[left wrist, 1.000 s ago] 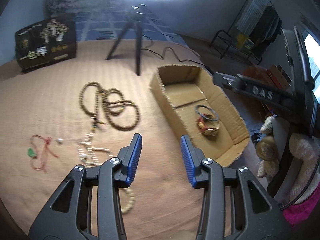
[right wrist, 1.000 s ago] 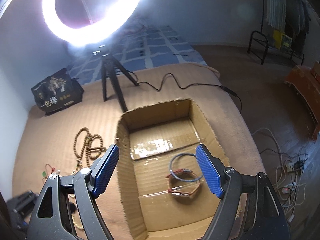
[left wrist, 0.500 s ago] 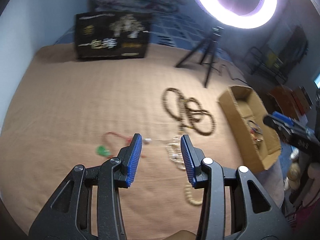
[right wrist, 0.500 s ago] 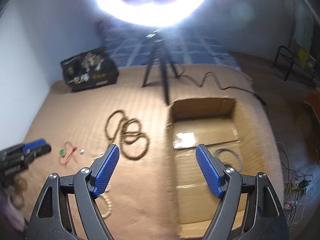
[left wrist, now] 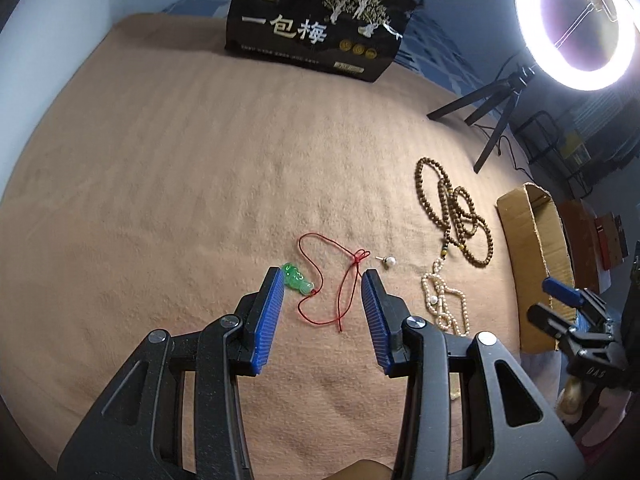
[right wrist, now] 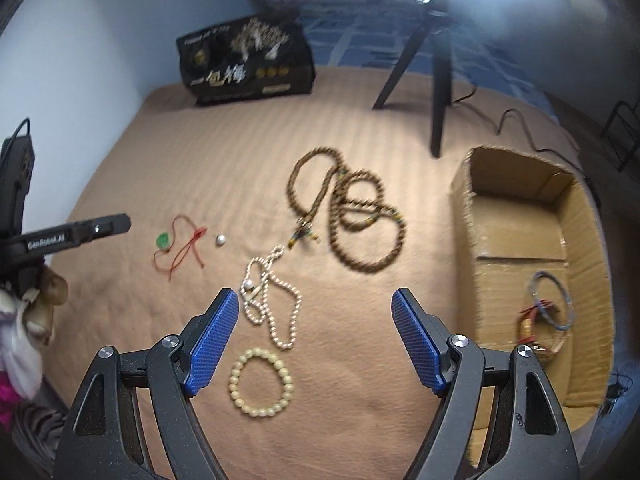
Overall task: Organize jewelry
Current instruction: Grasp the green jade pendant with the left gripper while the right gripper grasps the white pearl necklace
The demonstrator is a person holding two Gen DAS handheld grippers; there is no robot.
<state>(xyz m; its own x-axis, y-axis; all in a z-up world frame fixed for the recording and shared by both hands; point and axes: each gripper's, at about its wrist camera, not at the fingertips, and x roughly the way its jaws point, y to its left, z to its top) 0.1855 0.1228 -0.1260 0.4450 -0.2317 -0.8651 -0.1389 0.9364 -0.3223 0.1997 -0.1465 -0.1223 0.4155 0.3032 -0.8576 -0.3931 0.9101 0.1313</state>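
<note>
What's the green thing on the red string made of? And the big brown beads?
The green pendant looks like jade or glass: glossy, see-through green. Its string looks like thin red cord, knotted. The brown beads look like wood: matte, dull brown, though blur leaves that unsure.

red-cord green pendant (left wrist: 297,279), loose, on blanket

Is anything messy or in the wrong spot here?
Yes. Most jewelry lies loose on the brown blanket, not in the cardboard box: the tangled brown bead necklace, the pearl necklace, the pale bead bracelet, the red cord with green pendant, and one stray pearl earring. Nothing looks broken.
</note>
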